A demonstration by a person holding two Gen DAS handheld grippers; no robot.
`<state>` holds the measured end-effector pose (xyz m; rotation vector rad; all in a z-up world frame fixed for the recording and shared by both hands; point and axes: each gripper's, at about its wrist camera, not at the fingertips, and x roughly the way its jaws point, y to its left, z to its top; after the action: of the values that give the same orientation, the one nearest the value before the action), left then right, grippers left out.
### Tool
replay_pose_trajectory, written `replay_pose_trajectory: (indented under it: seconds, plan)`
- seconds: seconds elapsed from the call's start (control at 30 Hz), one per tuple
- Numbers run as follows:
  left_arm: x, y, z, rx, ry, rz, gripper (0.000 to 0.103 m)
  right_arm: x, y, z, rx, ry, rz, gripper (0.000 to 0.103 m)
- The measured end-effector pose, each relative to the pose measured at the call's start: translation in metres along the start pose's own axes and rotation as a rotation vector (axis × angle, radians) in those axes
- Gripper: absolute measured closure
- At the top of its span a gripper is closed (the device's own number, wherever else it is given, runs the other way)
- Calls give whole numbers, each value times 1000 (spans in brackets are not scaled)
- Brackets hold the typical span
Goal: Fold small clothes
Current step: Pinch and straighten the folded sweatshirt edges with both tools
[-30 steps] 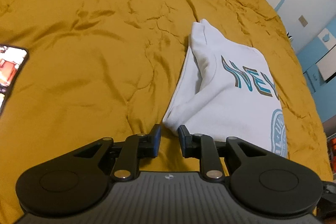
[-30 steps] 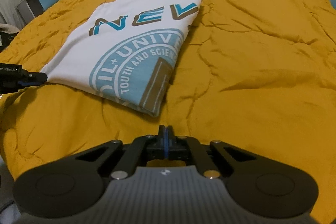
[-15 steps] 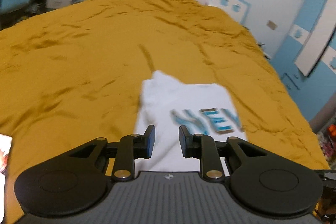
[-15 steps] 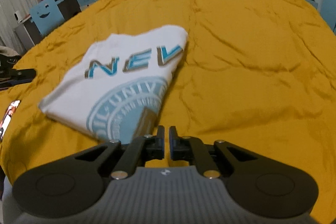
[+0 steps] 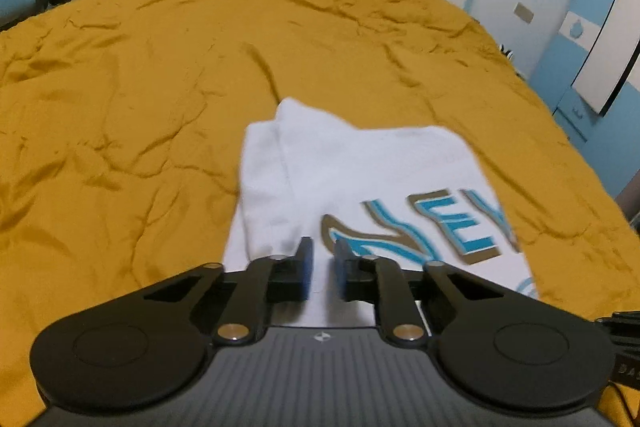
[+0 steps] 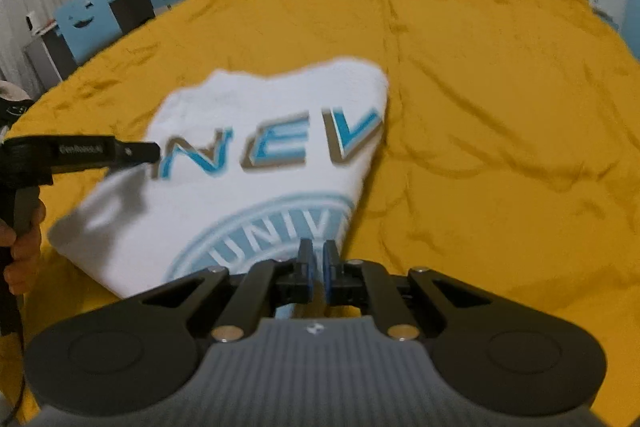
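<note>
Bedspread [image 5: 160, 107] lies open around the shirt [image 5: 360, 167].

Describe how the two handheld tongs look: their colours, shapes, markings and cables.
Both the left tongs and right tongs are matte black, with blue pads on their fingers, round side discs, silver pivot pins and a ribbed grey body. White lettering marks the left one's side; a black cable trails from it.

**Camera placement: two wrist views over one bed**

Left wrist view sits low and close behind the left gripper [image 5: 320, 269], facing along the mustard bedspread [image 5: 140, 107] toward the far wall. Right wrist view looks likewise past the right gripper [image 6: 316, 267]. Both share the folded white T-shirt [image 5: 360, 167] [image 6: 260, 115]; the right view also catches the left gripper [image 6: 154, 151] from its side.
</note>
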<state>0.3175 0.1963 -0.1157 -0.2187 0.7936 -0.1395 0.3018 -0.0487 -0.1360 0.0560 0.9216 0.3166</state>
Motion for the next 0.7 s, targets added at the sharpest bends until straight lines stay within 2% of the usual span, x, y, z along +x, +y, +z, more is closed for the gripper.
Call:
replay_pose_trajectory:
  seconds: [0.1, 0.23, 0.3, 0.37, 0.43, 0.5, 0.57, 0.6, 0.63, 0.7]
  plan:
    - [3, 7, -6, -3, 8, 4, 96, 10, -4, -7, -14, 10, 6, 99]
    - [-6, 15, -11, -55, -8, -9, 97, 14, -12, -8, -4, 22, 19, 98]
    - [-14, 16, -9, -76, -19, 3, 95, 14, -14, -7, -4, 24, 12, 93]
    - [-26, 22, -5, -103, -43, 0, 86, 13, -16, -5, -3, 23, 12, 88]
    - [-36, 33, 2, -146, -67, -29, 57, 9, -20, -4, 9, 14, 31, 84]
    - [-39, 44, 8, -178, -82, -44, 48, 8, -27, -2, 34, 8, 49, 75]
    - [-38, 55, 16, -210, -88, -62, 43, 6, -37, 3, 87, -8, 72, 66]
    - [-36, 60, 19, -232, -83, -76, 36, 5, -43, 5, 121, -15, 84, 60]
    - [-31, 66, 23, -265, -75, -109, 27, 5, -49, 7, 158, -20, 97, 57]
    - [-18, 77, 26, -337, -47, -200, 19, 8, -61, 13, 228, -26, 128, 42]
